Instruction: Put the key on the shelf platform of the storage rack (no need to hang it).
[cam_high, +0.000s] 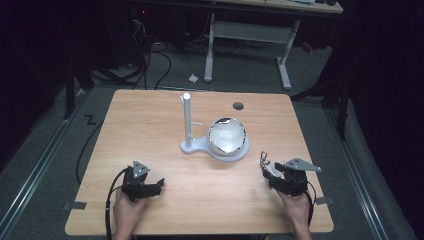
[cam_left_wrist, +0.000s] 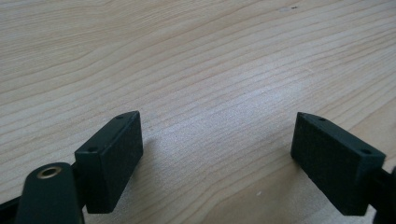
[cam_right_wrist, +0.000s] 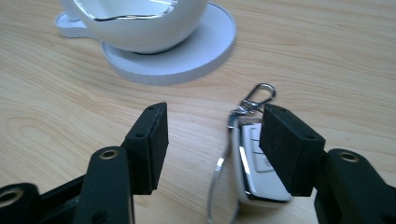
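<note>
the right tool (cam_right_wrist: 212, 140) stood open, the key fob (cam_right_wrist: 257, 168) at its 3 o'clock pad; centring first seemed wiser. the left tool (cam_left_wrist: 217, 154) was open, empty.

Two hand-held grippers, black bodies, bare forearms.
Left gripper (cam_high: 159, 185): matte black, grey three-cornered plate on top, black cable looping off its rear. Right gripper (cam_high: 269, 172): same build, plate larger and paler. Jaws are blocky black wedges with small screw holes; brass-ringed bolt holes sit in the arms behind them. No sleeves visible.
</note>
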